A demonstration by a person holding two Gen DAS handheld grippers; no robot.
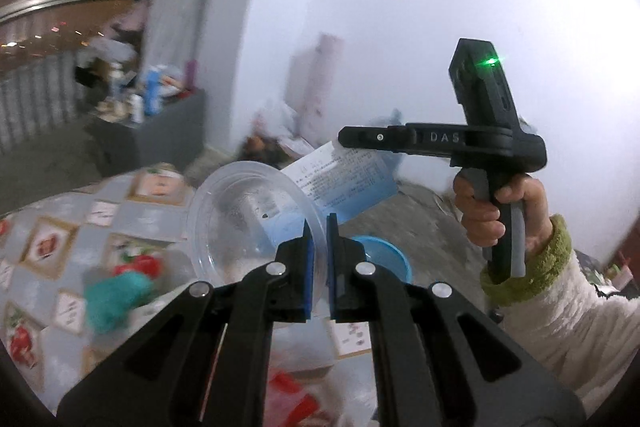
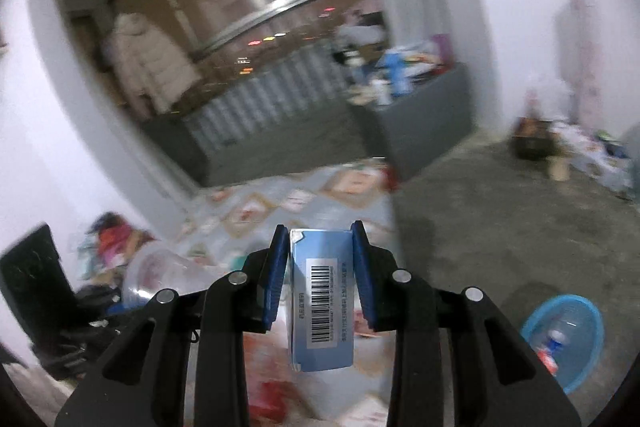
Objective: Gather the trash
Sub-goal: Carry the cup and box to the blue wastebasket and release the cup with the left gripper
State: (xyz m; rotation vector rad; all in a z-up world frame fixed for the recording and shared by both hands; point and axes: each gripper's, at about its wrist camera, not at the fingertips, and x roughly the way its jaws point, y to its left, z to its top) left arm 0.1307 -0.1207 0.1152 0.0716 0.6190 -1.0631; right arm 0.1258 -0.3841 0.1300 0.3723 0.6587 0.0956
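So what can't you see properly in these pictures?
- Basin, right wrist view: the things inside are too blurred to name.
- Box, right wrist view: its small print is unreadable.
- Tub, left wrist view: the left gripper hides its near rim.
- Teal thing, left wrist view: smeared by blur.

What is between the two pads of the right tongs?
A light blue cardboard box with a barcode is clamped between the pads of the right tongs, as the right wrist view shows.

Below me lies a patterned tablecloth (image 2: 256, 211), beyond it a grey cabinet (image 2: 428, 123) crowded with bottles, and a pale coat (image 2: 148, 63) hangs by the window.
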